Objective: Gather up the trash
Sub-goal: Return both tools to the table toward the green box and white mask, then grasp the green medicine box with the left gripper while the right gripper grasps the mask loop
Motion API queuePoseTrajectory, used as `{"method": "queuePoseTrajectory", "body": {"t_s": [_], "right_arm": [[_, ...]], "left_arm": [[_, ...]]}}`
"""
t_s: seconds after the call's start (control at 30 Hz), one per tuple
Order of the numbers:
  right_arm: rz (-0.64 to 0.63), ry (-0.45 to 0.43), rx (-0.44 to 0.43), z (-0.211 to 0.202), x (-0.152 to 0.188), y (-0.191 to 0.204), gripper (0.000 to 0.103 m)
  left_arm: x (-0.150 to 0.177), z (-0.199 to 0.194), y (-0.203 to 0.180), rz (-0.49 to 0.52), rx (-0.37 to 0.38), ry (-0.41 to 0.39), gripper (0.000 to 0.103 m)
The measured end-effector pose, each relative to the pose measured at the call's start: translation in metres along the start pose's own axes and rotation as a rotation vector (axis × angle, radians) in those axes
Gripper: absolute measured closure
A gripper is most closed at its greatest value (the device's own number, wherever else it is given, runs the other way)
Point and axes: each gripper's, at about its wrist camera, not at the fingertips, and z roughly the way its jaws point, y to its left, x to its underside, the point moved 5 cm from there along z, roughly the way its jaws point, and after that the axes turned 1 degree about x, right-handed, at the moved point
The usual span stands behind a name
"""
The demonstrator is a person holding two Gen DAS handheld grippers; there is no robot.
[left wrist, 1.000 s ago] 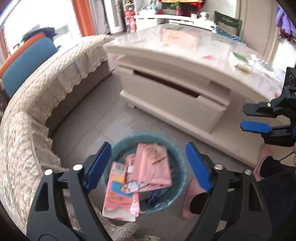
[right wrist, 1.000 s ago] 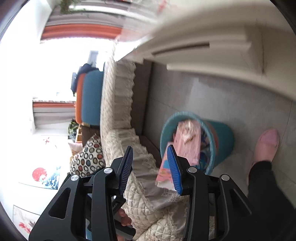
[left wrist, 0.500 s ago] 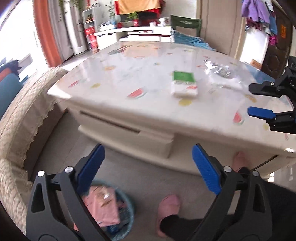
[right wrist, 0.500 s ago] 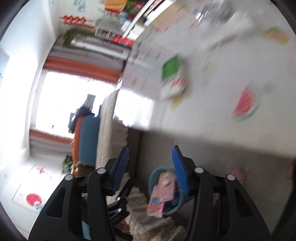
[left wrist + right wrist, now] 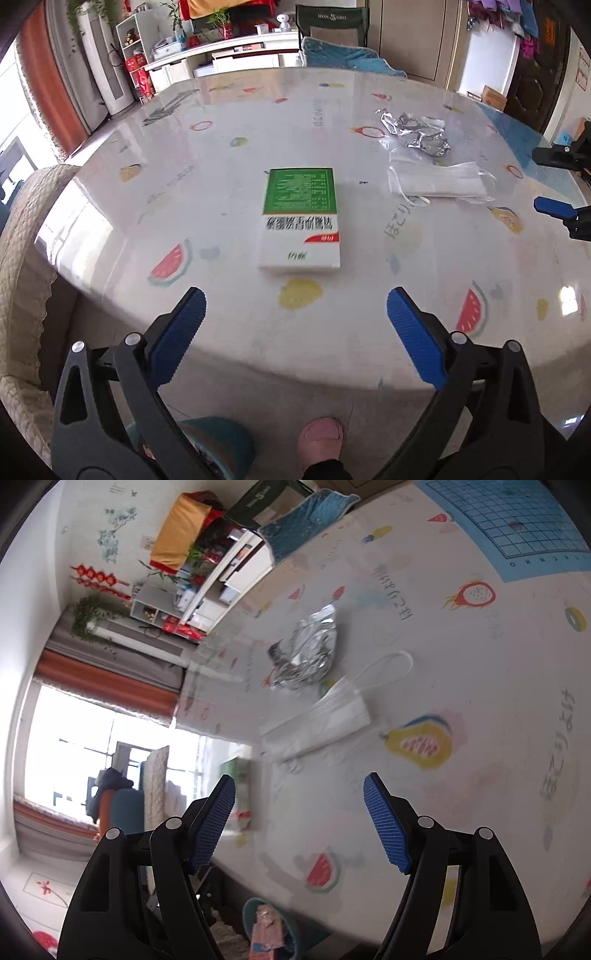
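Both grippers, left gripper (image 5: pixel 295 317) and right gripper (image 5: pixel 299 812), have swung up from the bin (image 5: pixel 221 435) (pink wrappers inside), jaws wide and empty, now facing the box (image 5: pixel 301 218), mask (image 5: pixel 317 720) and foil (image 5: pixel 306 653) left on the table (image 5: pixel 147 206).

We are seeing daylight pouring through a window (image 5: pixel 92 760) beside orange curtains (image 5: pixel 48 88). White shelving (image 5: pixel 221 55) is lining the far wall.
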Motion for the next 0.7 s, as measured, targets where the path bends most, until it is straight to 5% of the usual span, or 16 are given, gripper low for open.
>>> {"method": "queuePoseTrajectory", "body": {"t_s": [0.37, 0.7], "right_arm": [[-0.102, 0.011, 0.129, 0.065, -0.044, -0.012, 0.030], [-0.292, 0.008, 0.209, 0.088, -0.037, 0.008, 0.035]], "left_arm": [[-0.030, 0.057, -0.007, 0.003, 0.013, 0.046, 0.007], [-0.037, 0.082, -0.014, 0.011, 0.016, 0.056, 0.006]]}}
